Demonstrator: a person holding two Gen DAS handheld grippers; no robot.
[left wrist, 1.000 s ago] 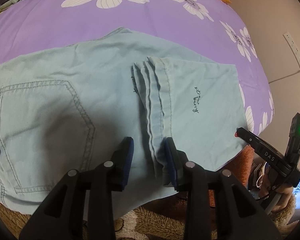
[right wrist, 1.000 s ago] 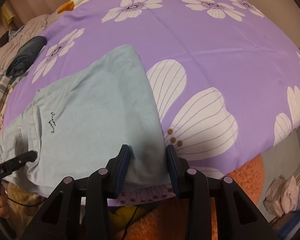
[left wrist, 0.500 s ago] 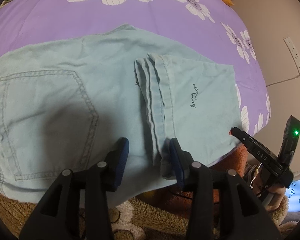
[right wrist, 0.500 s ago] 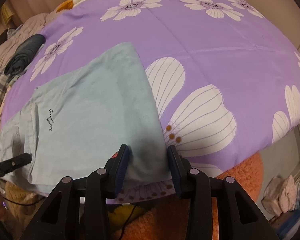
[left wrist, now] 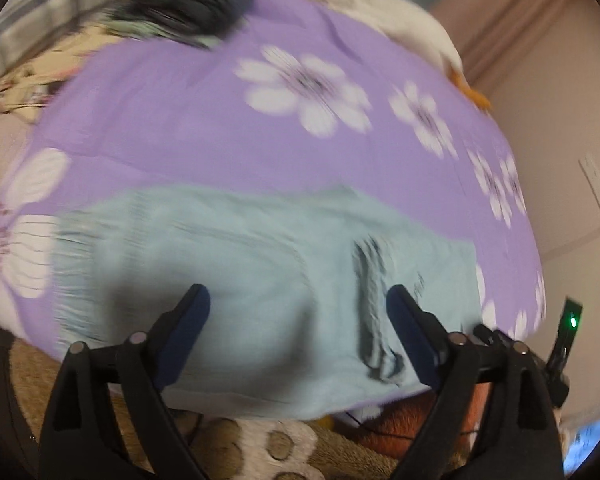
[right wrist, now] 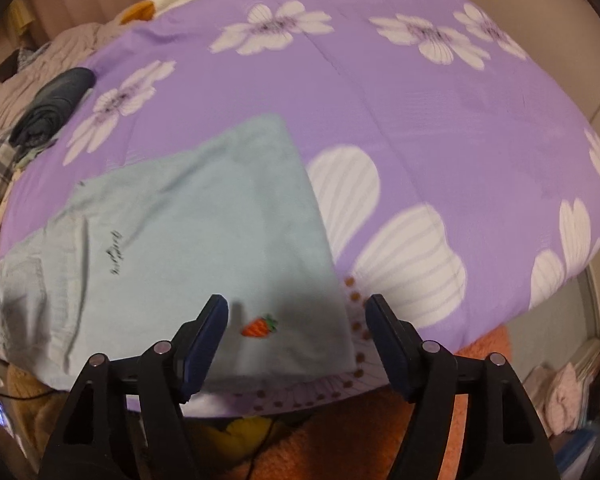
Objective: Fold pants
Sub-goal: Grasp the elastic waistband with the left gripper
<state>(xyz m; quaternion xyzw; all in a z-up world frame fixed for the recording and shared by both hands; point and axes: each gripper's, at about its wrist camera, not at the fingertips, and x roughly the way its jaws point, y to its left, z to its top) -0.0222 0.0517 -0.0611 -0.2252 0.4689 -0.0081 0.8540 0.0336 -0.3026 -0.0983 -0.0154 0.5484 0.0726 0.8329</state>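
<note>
Folded light-blue pants (right wrist: 188, 248) lower left on purple bed (right wrist: 420, 128), long axis left-right. Right gripper (right wrist: 296, 340) over near right corner, left gripper (left wrist: 300, 332) over middle; fingers wide apart, empty.

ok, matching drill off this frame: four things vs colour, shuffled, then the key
Things
1. pants
2. sheet
3. carrot patch
4. rolled garment

Colours
A. orange with green top
B. dark blue-grey
C. pale blue-green
D. purple with white flowers

Pairs: 1-C, 2-D, 3-A, 4-B
</note>
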